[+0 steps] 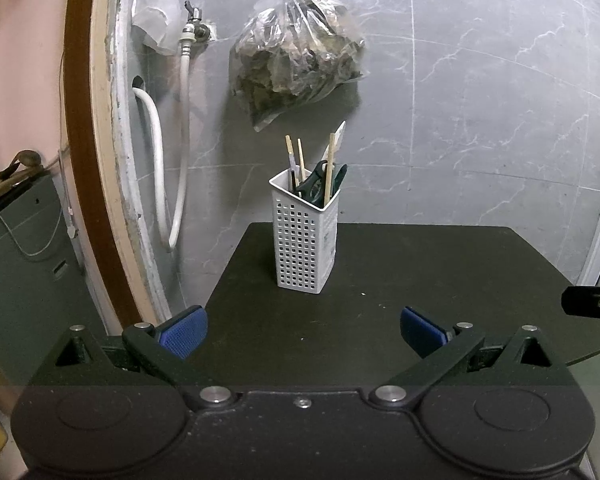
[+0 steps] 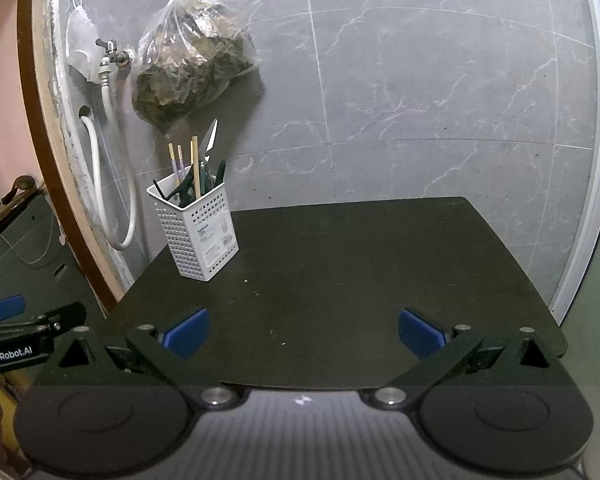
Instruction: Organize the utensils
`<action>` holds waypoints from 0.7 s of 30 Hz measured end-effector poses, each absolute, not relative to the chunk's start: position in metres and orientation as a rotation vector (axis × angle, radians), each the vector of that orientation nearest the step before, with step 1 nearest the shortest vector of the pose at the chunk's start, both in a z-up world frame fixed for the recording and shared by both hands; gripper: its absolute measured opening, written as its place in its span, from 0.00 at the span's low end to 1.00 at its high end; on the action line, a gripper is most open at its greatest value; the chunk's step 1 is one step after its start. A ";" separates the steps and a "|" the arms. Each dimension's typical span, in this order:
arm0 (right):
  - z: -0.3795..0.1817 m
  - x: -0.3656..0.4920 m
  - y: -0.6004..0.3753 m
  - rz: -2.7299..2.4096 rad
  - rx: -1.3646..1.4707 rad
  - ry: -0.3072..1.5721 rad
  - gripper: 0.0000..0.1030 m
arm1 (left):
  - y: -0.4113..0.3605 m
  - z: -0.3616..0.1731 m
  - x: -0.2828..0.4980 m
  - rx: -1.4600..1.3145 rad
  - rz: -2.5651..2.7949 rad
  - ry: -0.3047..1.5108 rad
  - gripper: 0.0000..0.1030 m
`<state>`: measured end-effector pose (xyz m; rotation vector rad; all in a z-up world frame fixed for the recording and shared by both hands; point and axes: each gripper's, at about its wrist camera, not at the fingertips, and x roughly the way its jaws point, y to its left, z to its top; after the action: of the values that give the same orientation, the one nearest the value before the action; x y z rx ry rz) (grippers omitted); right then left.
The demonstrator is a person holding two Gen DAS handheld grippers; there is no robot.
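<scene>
- The left claw [image 1: 302,332] was spread wide and held nothing, hovering over the near edge of the dark bench [image 1: 440,272].
- The right claw [image 2: 304,334] was likewise released and empty above the bench.
- A white perforated utensil holder [image 1: 305,240] stood upright toward the bench's far left side, well apart from both claws.
- Chopsticks [image 1: 331,164] and green-handled scissors [image 1: 314,184] stood inside it.
- A plastic bag [image 1: 296,52] hung on the tiled wall behind.

Dim, greenish cast; soft shadows; heavy fisheye edge warping.

One holder [image 1: 306,240], three chopsticks [image 2: 196,166], perhaps one scissors [image 2: 210,136]
</scene>
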<state>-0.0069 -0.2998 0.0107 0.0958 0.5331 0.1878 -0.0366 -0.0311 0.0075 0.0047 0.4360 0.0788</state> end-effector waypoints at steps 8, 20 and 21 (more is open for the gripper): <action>0.010 -0.008 -0.306 0.190 0.100 0.533 1.00 | -0.033 0.008 -0.037 0.009 0.080 0.437 0.99; 0.009 -0.010 -0.310 0.188 0.104 0.532 1.00 | -0.037 0.008 -0.039 0.014 0.078 0.439 0.99; 0.009 -0.011 -0.311 0.188 0.104 0.531 1.00 | -0.038 0.008 -0.039 0.014 0.079 0.438 0.99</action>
<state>-0.0110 -0.3106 0.0094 0.1043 0.5311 0.1884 -0.0391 -0.0376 0.0081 0.0143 0.4379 0.0790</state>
